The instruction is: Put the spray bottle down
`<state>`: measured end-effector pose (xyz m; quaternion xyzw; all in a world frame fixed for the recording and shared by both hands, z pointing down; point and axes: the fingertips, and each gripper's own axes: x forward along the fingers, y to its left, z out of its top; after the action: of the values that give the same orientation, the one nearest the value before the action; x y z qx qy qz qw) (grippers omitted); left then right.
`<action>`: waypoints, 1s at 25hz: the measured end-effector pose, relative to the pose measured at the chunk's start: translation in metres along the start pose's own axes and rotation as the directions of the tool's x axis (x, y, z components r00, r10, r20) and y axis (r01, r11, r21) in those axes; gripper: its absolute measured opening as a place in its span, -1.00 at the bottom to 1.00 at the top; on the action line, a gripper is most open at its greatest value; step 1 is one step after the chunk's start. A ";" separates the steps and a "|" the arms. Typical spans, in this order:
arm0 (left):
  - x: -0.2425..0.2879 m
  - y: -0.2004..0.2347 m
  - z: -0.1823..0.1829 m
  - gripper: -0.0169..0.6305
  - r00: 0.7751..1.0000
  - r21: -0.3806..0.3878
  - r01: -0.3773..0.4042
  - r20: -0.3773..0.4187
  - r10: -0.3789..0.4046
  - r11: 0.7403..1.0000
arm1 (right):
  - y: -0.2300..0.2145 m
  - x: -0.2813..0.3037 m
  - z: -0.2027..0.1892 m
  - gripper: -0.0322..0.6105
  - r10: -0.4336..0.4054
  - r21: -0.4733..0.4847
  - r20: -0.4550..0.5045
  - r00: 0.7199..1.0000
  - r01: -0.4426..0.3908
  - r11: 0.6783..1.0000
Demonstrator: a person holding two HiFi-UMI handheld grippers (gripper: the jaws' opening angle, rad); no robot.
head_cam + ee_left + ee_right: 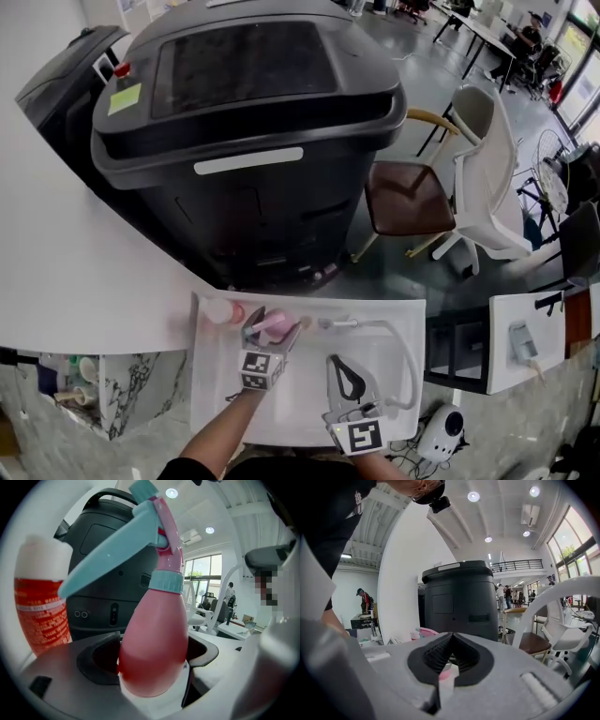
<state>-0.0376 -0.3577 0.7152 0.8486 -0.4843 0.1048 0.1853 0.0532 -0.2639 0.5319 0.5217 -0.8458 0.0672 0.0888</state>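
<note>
A pink spray bottle with a teal trigger stands upright between the jaws of my left gripper, which is shut on its belly. In the left gripper view the bottle fills the middle, and its base is low over the white table top; whether it touches I cannot tell. A red and white can stands just left of it, and shows again as the can at the left. My right gripper sits lower right of the bottle. Its jaws are shut with nothing between them.
A large black machine rises right behind the table's far edge. A white curved tube arcs over the table's right part. A brown chair and a white chair stand on the floor to the right.
</note>
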 end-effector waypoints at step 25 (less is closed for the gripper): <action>0.030 0.002 -0.042 0.34 0.998 0.075 0.021 0.064 -0.026 0.997 | -0.018 -0.001 -0.031 -0.90 0.052 0.007 -0.071 0.996 -0.052 0.999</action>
<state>-0.0241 -0.3644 0.7649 0.8636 -0.4756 0.0932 0.1389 0.0725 -0.2651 0.5626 0.4972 -0.8551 0.0903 0.1157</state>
